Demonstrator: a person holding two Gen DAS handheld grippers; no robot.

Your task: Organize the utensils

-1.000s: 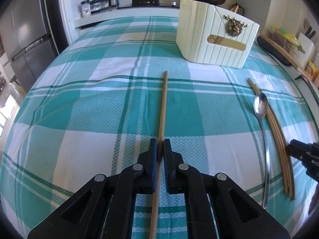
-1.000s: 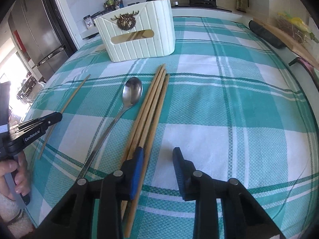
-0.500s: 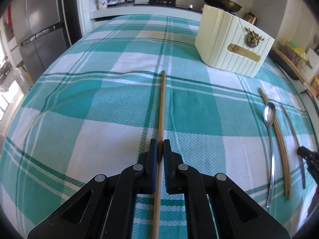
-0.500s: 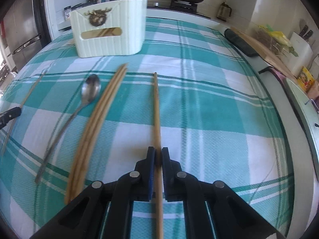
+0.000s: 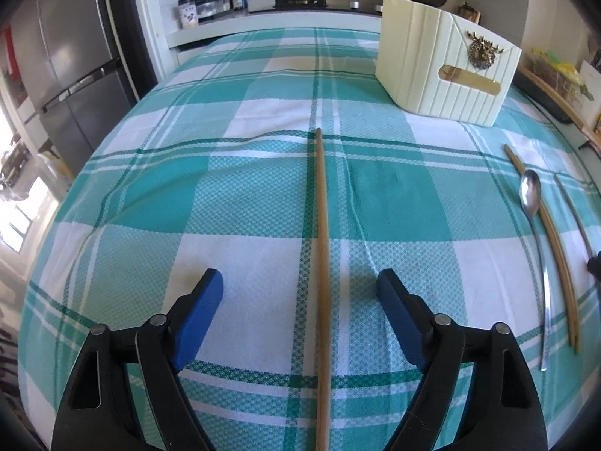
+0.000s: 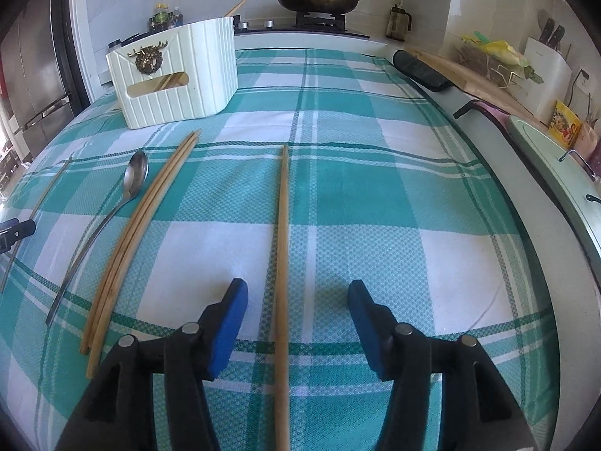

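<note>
Left wrist view: my left gripper point(image 5: 300, 287) stands with its blue pads point(image 5: 195, 315) spread wide; the jaws have just been opening, and a single wooden chopstick point(image 5: 322, 263) lies on the checked tablecloth point(image 5: 150, 195) between them, touched by neither pad. It runs straight away from the camera toward the far side of the table. To the right, well apart from it, lie a metal spoon point(image 5: 535, 233), a pair of chopsticks point(image 5: 552, 240) just beside the spoon, and one more chopstick point(image 5: 571, 210) near the picture's edge. A cream ribbed holder point(image 5: 432, 71) with a brass stag emblem and a slot handle stands upright at the far right of the cloth.

Right wrist view: my right gripper point(image 6: 296, 300) also has its jaws parted, having just been opening, and a lone chopstick point(image 6: 282, 244) lies flat on the cloth between the pads point(image 6: 229, 327), free of both. Left of it, apart, lies the chopstick pair point(image 6: 139, 225), side by side and touching; the spoon point(image 6: 127, 188) lies just beyond them, bowl pointing to the holder point(image 6: 180, 79). Another chopstick point(image 6: 49, 188) lies near the left edge, where the tip of my other gripper point(image 6: 17, 231) shows. A chopstick end sticks up from behind the holder's top. A lidded pan point(image 6: 317, 0) sits on the stove beyond the table.
</note>
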